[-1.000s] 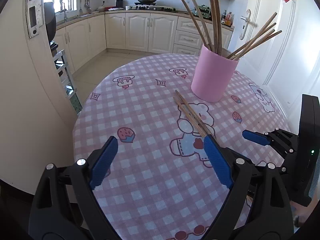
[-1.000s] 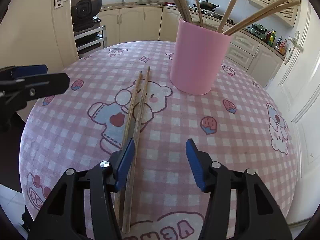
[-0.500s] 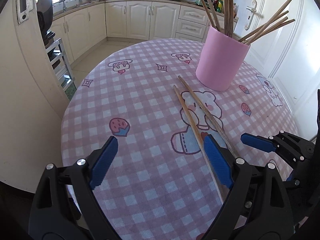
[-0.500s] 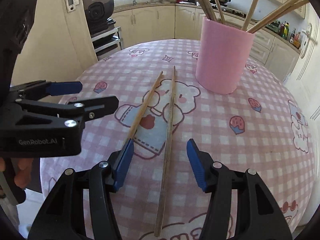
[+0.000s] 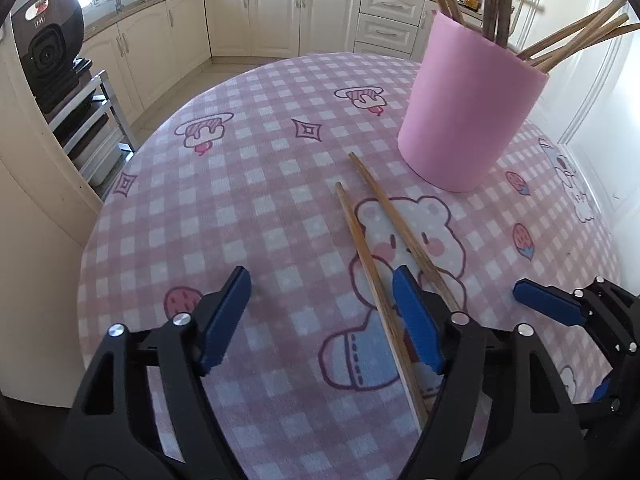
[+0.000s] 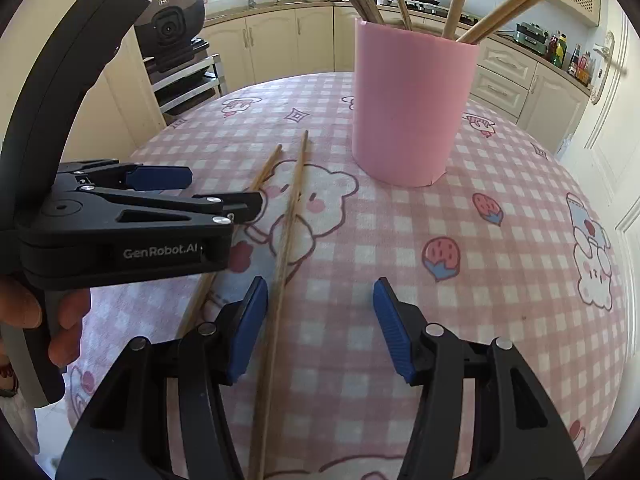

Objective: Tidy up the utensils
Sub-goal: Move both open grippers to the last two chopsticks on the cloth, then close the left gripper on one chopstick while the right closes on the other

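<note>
— Where are the loose chopsticks?
— Two chopsticks (image 6: 292, 200) lie side by side on the checked counter (image 6: 500, 320), just beside the pink holder (image 6: 414, 104) — more sticks stand in it.
— The claws?
— Left claw (image 5: 320, 320) and right claw (image 6: 320, 320) both gape wide, empty; the left claw's black body covers part of one stick.

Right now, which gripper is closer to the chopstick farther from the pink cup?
Left. That chopstick runs just inside the left gripper's right finger, but lies outside the right gripper's fingers, to their left.
</note>
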Demonstrator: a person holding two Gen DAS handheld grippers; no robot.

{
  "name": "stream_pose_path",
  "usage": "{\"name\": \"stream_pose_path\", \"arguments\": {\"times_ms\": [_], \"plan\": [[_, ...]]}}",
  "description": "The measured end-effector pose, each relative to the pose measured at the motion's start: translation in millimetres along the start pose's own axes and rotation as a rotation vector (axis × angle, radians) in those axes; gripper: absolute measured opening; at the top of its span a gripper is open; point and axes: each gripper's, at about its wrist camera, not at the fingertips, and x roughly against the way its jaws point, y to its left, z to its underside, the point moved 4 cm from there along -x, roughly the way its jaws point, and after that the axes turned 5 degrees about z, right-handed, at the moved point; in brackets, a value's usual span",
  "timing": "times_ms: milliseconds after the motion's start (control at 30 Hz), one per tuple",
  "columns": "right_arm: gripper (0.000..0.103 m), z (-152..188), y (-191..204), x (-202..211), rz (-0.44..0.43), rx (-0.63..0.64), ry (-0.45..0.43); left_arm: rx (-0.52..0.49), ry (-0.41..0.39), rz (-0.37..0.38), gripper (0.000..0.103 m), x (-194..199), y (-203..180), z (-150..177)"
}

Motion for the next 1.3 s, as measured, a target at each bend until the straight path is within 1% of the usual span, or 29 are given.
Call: {"name": "stream_pose_path", "arguments": {"times_ms": [33, 67, 100, 133, 200, 300, 367, 500, 567, 667, 700, 733, 833, 900, 933, 967, 1100, 1300], "plan": [[0.052, -3, -2, -2, -0.002, -0.001, 0.002, -0.009, -0.004, -0.01, 0.06, -2, 1, -2], [0.052, -6, -2, -5, -0.001, -0.003, 0.006, -0.013, -0.009, -0.014, 0.046, -2, 2, -4], [0.052, -9, -3, -8, -0.001, -0.004, 0.009, -0.021, -0.01, -0.017, 0.038, -2, 3, -5], [0.052, -13, -4, -10, -0.004, -0.006, 0.012, -0.033, -0.006, -0.011, 0.036, -3, 3, -7], [0.052, -20, -5, -15, -0.01, -0.005, 0.021, -0.074, 0.007, 0.013, 0.03, -4, 2, -10], [0.052, -32, -1, -25, -0.014, 0.008, 0.032, -0.096, 0.022, 0.039, 0.016, -8, 3, -18], [0.051, -41, 2, -31, -0.018, 0.016, 0.038, -0.105, 0.026, 0.059, 0.014, -10, 4, -21], [0.041, -55, 12, -44, -0.015, 0.039, 0.048, -0.114, 0.027, 0.079, 0.012, -10, 5, -23], [0.04, -60, 18, -47, 0.003, 0.065, 0.045, -0.095, 0.026, 0.096, 0.009, -9, 9, -23], [0.036, -65, 20, -51, -0.008, 0.069, 0.049, -0.076, 0.03, 0.117, 0.006, -7, 15, -23], [0.031, -67, 19, -53, -0.014, 0.055, 0.051, -0.083, 0.033, 0.116, 0.006, -7, 16, -22], [0.027, -69, 16, -54, -0.02, 0.043, 0.054, -0.092, 0.032, 0.116, 0.006, -6, 15, -21], [0.02, -71, 12, -57, -0.026, 0.021, 0.057, -0.089, 0.033, 0.118, 0.006, -5, 17, -19], [0.016, -72, 13, -57, -0.02, 0.022, 0.058, -0.097, 0.029, 0.107, 0.006, -4, 16, -18], [0.009, -72, 14, -56, -0.024, 0.019, 0.057, -0.1, 0.029, 0.104, 0.006, -4, 14, -17], [0.006, -73, 13, -55, -0.032, 0.009, 0.057, -0.099, 0.029, 0.108, 0.006, -4, 13, -17], [0.005, -68, 7, -50, -0.09, -0.059, 0.052, -0.098, 0.025, 0.132, 0.006, 2, 9, -13], [0.005, -61, -1, -18, -0.151, -0.106, 0.008, -0.092, -0.012, 0.167, 0.006, 28, 5, -13]]}}
